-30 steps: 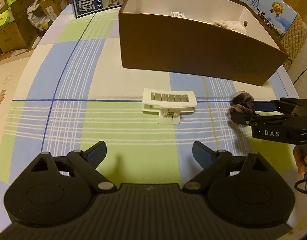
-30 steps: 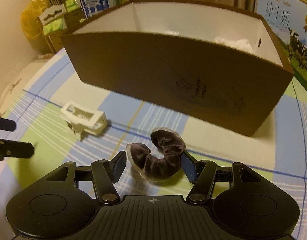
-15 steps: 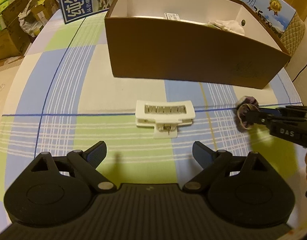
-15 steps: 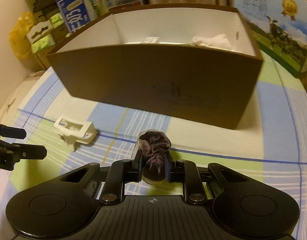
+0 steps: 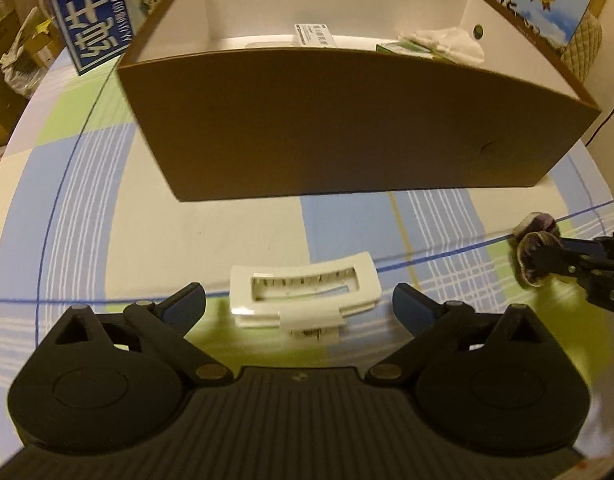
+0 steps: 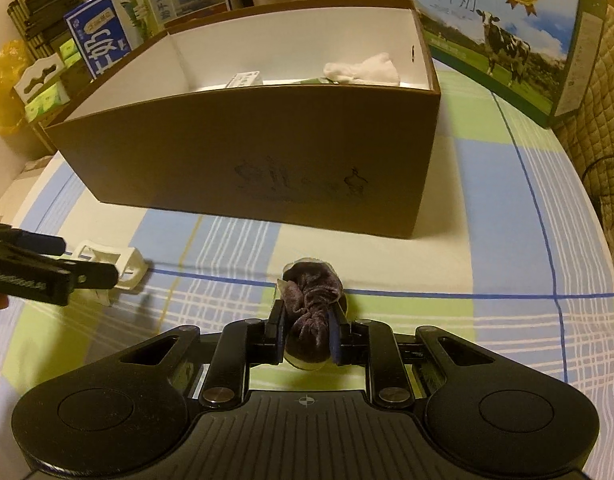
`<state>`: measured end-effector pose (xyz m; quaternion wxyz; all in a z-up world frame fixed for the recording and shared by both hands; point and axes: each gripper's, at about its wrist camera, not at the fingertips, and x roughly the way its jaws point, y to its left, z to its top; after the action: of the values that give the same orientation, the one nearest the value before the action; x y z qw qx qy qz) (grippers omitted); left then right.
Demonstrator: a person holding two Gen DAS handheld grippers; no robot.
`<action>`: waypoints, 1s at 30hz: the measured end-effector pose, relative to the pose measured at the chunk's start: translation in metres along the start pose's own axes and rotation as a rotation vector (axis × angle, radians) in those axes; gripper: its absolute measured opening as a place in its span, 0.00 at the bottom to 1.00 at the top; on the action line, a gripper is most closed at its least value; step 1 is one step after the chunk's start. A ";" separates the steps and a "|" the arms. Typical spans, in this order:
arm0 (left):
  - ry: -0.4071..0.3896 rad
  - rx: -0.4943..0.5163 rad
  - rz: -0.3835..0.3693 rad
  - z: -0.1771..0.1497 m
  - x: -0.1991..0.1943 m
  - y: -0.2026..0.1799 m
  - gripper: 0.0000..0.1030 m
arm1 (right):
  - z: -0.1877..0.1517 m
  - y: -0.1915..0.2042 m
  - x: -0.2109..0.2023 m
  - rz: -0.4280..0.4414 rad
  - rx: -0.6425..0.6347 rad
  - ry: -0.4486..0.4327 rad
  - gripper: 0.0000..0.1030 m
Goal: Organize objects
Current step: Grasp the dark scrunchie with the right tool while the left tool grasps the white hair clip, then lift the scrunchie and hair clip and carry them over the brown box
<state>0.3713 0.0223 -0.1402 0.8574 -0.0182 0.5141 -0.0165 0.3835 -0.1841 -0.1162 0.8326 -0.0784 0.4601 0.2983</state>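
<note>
A white hair claw clip [image 5: 305, 294] lies on the checked tablecloth between the fingers of my open left gripper [image 5: 299, 304]. It also shows in the right wrist view [image 6: 119, 264], partly behind the left gripper's fingers [image 6: 95, 274]. My right gripper [image 6: 308, 322] is shut on a dark purple velvet scrunchie [image 6: 313, 300] and holds it just above the cloth. The scrunchie also shows at the right edge of the left wrist view [image 5: 535, 248]. An open brown cardboard box [image 6: 267, 160] stands behind both objects.
Inside the box lie a white cloth [image 6: 363, 68] and a small white packet [image 6: 245, 79]. Milk cartons stand behind the box at the left [image 6: 103, 40] and right [image 6: 495, 36]. Tissue packs and clutter sit beyond the table at the far left [image 6: 43, 96].
My right gripper closed on the scrunchie and lifted it slightly. My left gripper moved forward, so the claw clip now lies between its open fingers.
</note>
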 end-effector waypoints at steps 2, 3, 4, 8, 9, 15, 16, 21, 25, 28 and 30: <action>0.008 0.008 0.004 0.002 0.006 -0.001 0.95 | 0.000 0.000 0.000 0.000 0.002 0.001 0.17; 0.008 0.012 0.003 0.003 0.008 -0.001 0.95 | 0.000 0.000 0.000 -0.001 0.004 0.000 0.17; 0.009 0.014 0.000 0.004 0.010 -0.001 0.95 | 0.000 0.000 0.001 0.000 0.005 0.000 0.17; 0.020 0.018 0.002 0.006 0.017 -0.002 0.94 | 0.001 0.000 0.002 0.003 0.006 0.004 0.17; 0.023 0.018 0.007 0.006 0.018 -0.002 0.93 | 0.001 0.000 0.003 0.003 0.006 0.005 0.17; 0.038 -0.004 0.000 0.003 0.025 -0.001 0.87 | 0.001 0.001 0.003 0.004 0.003 0.007 0.17; 0.040 -0.005 -0.002 0.002 0.025 -0.001 0.86 | 0.001 0.001 0.003 0.004 0.003 0.007 0.17; 0.035 -0.010 -0.006 -0.002 0.026 0.001 0.83 | 0.001 0.002 0.003 0.005 0.000 0.008 0.17; 0.032 -0.006 -0.002 -0.005 0.024 0.002 0.83 | 0.001 0.002 0.003 0.005 0.001 0.008 0.17; 0.032 -0.006 -0.003 -0.011 0.021 0.004 0.83 | -0.001 0.003 0.002 0.009 0.005 0.008 0.17; 0.036 -0.001 -0.003 -0.016 0.018 0.005 0.83 | -0.002 0.004 0.001 0.013 0.010 0.008 0.17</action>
<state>0.3659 0.0258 -0.1635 0.8478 -0.0191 0.5296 -0.0179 0.3799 -0.1811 -0.1179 0.8291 -0.0721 0.4655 0.3012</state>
